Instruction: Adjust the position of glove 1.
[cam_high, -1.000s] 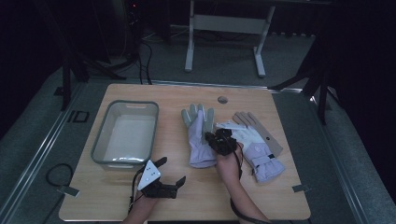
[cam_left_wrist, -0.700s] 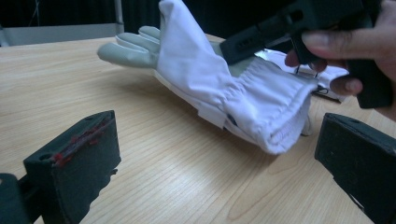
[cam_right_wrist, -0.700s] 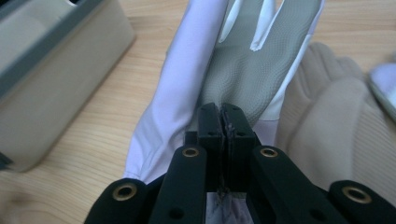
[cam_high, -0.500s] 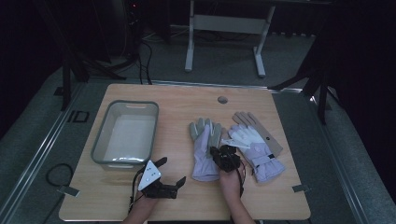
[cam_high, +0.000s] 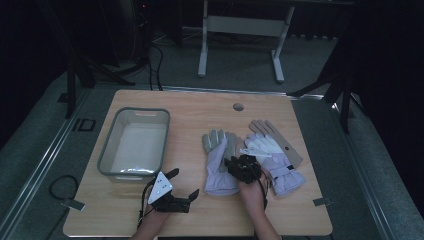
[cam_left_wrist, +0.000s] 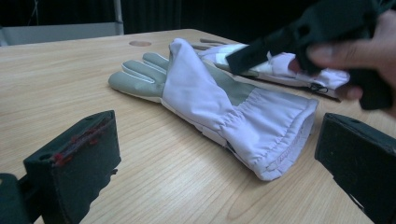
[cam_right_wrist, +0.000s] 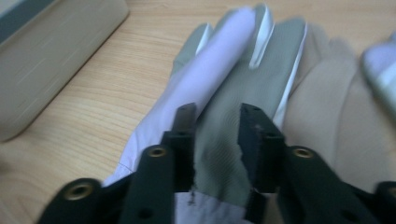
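Right gripper (cam_high: 239, 165) drawn nearer, jaws just parted, left glove (cam_right_wrist: 224, 126) between them, unpinched

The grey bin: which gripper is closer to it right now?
Left. The left gripper sits just off the near right corner of the grey bin, apart from it. The right gripper is farther right, over the left glove, its fingers having just opened.

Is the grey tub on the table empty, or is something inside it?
Empty. In the high view the grey tub shows only its bare pale bottom; both gloves lie outside it on the table.
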